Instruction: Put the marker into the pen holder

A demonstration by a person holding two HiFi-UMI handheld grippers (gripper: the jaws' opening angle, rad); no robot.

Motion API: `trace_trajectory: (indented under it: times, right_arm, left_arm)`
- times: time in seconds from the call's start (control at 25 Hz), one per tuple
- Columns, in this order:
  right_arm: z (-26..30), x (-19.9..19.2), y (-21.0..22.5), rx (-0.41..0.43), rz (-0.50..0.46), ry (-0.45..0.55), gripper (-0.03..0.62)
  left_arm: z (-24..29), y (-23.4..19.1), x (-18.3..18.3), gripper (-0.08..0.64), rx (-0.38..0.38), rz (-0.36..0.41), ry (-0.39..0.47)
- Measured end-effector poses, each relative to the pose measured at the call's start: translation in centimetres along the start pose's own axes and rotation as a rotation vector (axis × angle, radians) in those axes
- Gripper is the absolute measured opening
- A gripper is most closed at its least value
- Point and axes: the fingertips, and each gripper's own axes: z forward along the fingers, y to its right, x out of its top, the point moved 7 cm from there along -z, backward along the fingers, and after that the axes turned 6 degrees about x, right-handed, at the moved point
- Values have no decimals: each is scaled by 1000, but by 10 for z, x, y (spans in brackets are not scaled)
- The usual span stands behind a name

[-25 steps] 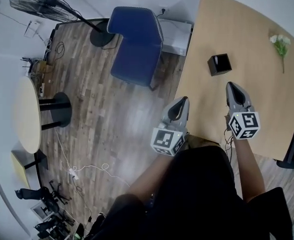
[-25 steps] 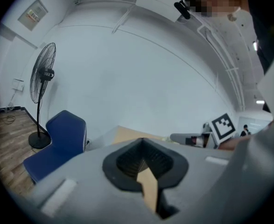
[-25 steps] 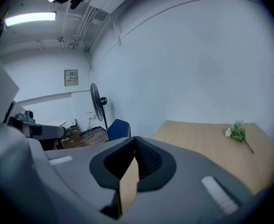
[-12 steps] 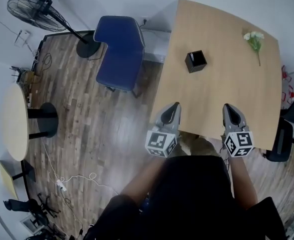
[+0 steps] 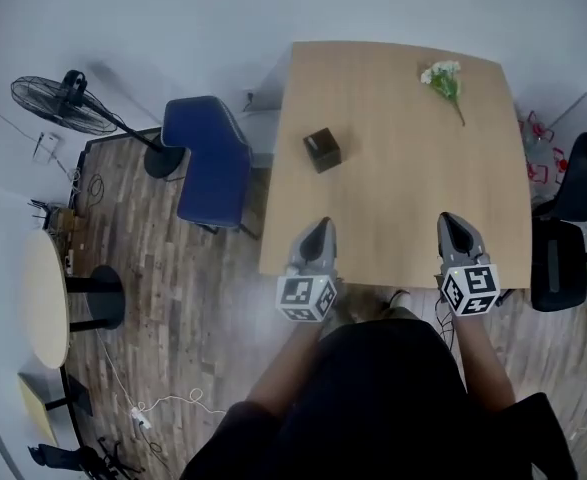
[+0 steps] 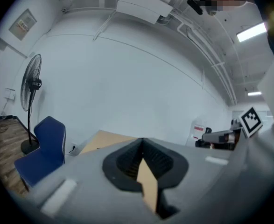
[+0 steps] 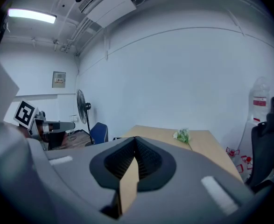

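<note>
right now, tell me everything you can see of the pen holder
The pen holder is a small dark square box standing upright on the pale wooden table, near its left edge. Only the table touches it; the flowers lie far off at the right. Its inside can't be made out.

The light wooden desk (image 5: 403,183) carries two things. A small dark box-shaped pen holder (image 5: 322,150) stands ahead of the left hand-held gripper (image 5: 319,226), near the desk's left edge. A sprig of white flowers with green stem (image 5: 443,78) lies well ahead of the right hand-held gripper (image 5: 450,220), close to the far edge.
</note>
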Motion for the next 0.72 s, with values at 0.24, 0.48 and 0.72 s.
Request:
trace_trajectory:
  times: [0.24,0.48,0.72]
  right_arm:
    - [-46,2,64,-37,-10,20,3]
    - [-82,-4,110,-24,-41,62,3]
    - [-89,-7,130,8,-39,77,3]
  left_arm:
    - [21,70,5,3,-4,40,25]
    - [32,126,-11,3,11,69,36]
    - [43,149,-8,3,14,103,34]
